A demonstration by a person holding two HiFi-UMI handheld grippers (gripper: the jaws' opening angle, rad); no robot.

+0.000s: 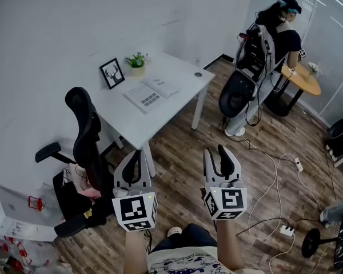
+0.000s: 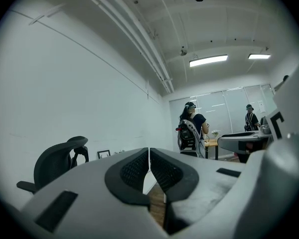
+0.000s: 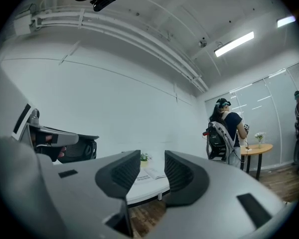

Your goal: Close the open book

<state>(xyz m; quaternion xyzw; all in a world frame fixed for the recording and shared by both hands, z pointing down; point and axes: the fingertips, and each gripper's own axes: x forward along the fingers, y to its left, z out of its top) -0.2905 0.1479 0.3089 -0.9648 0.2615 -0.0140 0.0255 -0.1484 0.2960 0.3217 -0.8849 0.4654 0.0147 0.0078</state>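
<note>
The open book lies flat on the white desk, far ahead of both grippers, with pale pages facing up. In the right gripper view the book shows small between the jaws, well beyond them. My left gripper hovers over the wooden floor near the desk's front corner; its pads meet with nothing between them. My right gripper hangs beside it over the floor, and its jaws stand apart, empty. Both point level toward the desk.
A black office chair stands left of the desk. A framed picture and a small potted plant sit at the desk's back. A person stands by a round wooden table at the far right. Cables and a power strip lie on the floor.
</note>
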